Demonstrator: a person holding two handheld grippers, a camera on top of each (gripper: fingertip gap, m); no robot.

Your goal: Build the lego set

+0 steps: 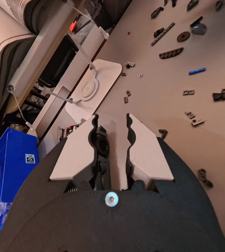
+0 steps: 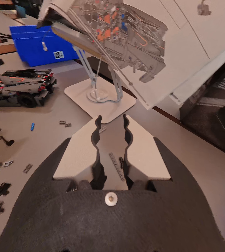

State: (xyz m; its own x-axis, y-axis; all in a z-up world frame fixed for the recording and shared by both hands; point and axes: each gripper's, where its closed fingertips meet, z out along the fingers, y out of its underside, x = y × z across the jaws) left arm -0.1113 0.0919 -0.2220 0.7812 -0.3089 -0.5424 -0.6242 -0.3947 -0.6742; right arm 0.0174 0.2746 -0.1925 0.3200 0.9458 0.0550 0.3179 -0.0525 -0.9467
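The lego car (image 2: pixel 20 87), grey and black with orange trim, sits on the worktop (image 2: pixel 157 143) at ten o'clock from the right tool (image 2: pixel 111 115), whose jaws are spread and empty above a long grey plate (image 2: pixel 116 166). The left tool (image 1: pixel 111 115) is released too, jaws apart over the car's wheel (image 1: pixel 102 146). Loose pieces (image 1: pixel 170 53) lie scattered at two o'clock.

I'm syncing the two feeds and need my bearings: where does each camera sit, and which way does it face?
Left wrist view: on the left gripper, tilted, looking down at the lego car under its open fingers, loose pieces beyond.
Right wrist view: on the right gripper, facing the instruction booklet, a long grey plate below its open fingers.
Shared: white stand base, blue bin, the car.
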